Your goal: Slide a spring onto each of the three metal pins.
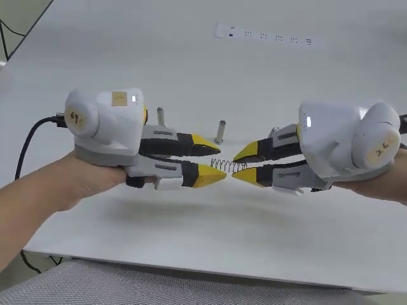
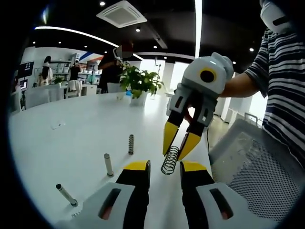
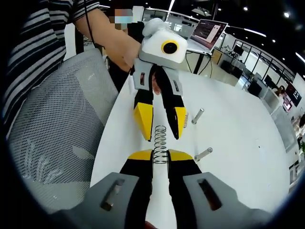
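the spring [image 1: 227, 166] is thin wire, the pins [image 1: 220, 131] dull metal.

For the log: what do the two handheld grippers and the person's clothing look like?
The left gripper and right gripper match: rounded white shells over grey bases, black jaws with yellow tips, a round tan sticker with handwritten digits on each. A black cable leaves the left one. The person wears a dark-and-white striped short-sleeved shirt.
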